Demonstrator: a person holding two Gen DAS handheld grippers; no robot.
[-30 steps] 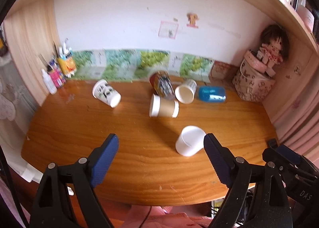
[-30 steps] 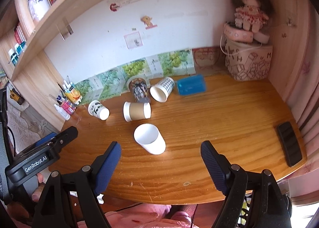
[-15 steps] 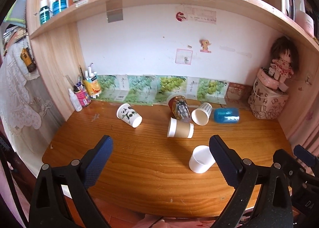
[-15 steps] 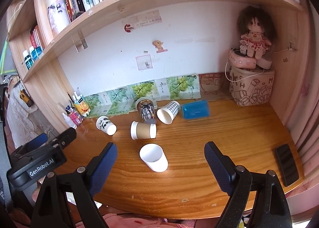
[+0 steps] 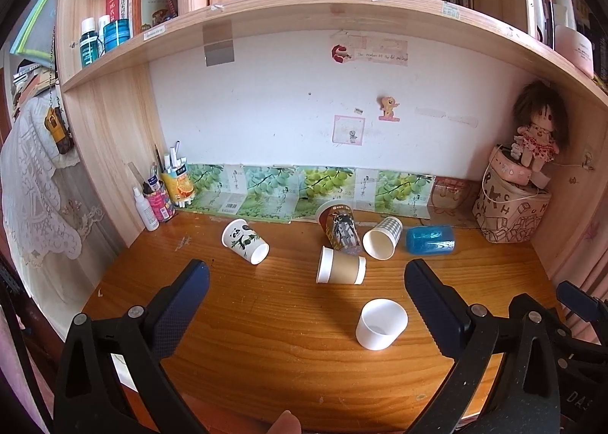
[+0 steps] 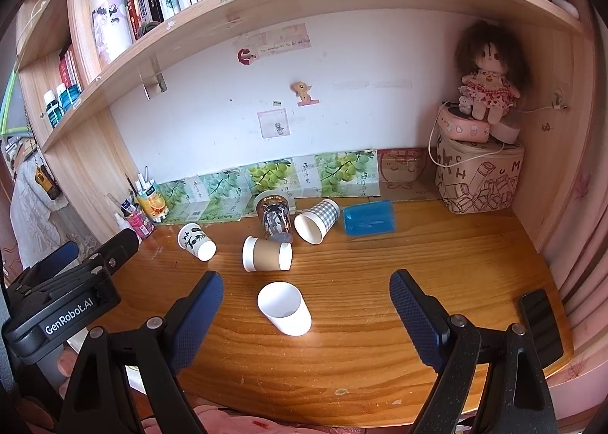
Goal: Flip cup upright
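A plain white cup (image 5: pixel 381 324) (image 6: pixel 284 308) stands upright on the wooden desk (image 5: pixel 273 339), mouth up. Behind it lie several cups on their sides: a brown sleeved cup (image 5: pixel 341 270) (image 6: pixel 267 253), a panda-print cup (image 5: pixel 245 241) (image 6: pixel 196 241), a checked cup (image 5: pixel 382 237) (image 6: pixel 316 221), a dark printed cup (image 5: pixel 339 227) (image 6: pixel 274 218) and a blue cup (image 5: pixel 430 239) (image 6: pixel 368 221). My left gripper (image 5: pixel 306 301) is open and empty, held back above the desk's front. My right gripper (image 6: pixel 306 304) is open and empty too, its fingers either side of the white cup but nearer the camera.
Pens and bottles (image 5: pixel 163 190) stand at the back left. A patterned box with a doll (image 6: pixel 478 175) fills the back right corner. A black phone (image 6: pixel 541 322) lies at the desk's right edge. A bookshelf (image 5: pixel 304 4) hangs overhead.
Both grippers have pulled back and tilted up, so the shelf and books now show. The white cup now stands upright, where a second ago it looked tilted.
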